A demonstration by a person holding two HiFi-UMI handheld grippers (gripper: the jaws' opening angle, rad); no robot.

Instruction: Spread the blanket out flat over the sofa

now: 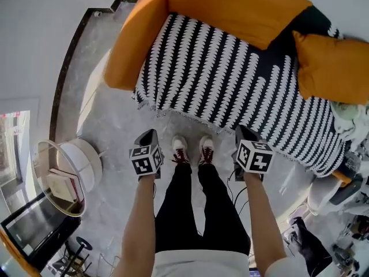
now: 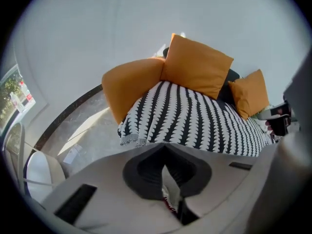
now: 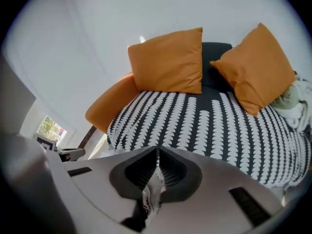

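Observation:
The black-and-white patterned blanket [image 1: 230, 79] lies spread over the seat of the orange sofa [image 1: 230, 4], and its fringed hem hangs down the front. An orange cushion [image 1: 331, 68] rests on the blanket's right part. I stand in front of the sofa with both grippers held low over the floor. My left gripper [image 1: 150, 133] is shut on nothing, short of the hem [image 2: 131, 139]. My right gripper [image 1: 240, 129] is also shut, its tips close to the hem. In the gripper views, each pair of pads [image 2: 165, 150] [image 3: 157, 152] meets, with the blanket [image 3: 204, 126] beyond.
My white shoes [image 1: 179, 149] stand on the marble floor between the grippers. A round side table with books [image 1: 63, 178] and a dark screen [image 1: 29, 229] are at the left. Pale green-and-white cloth [image 1: 351, 117] and some equipment [image 1: 346, 192] crowd the sofa's right end.

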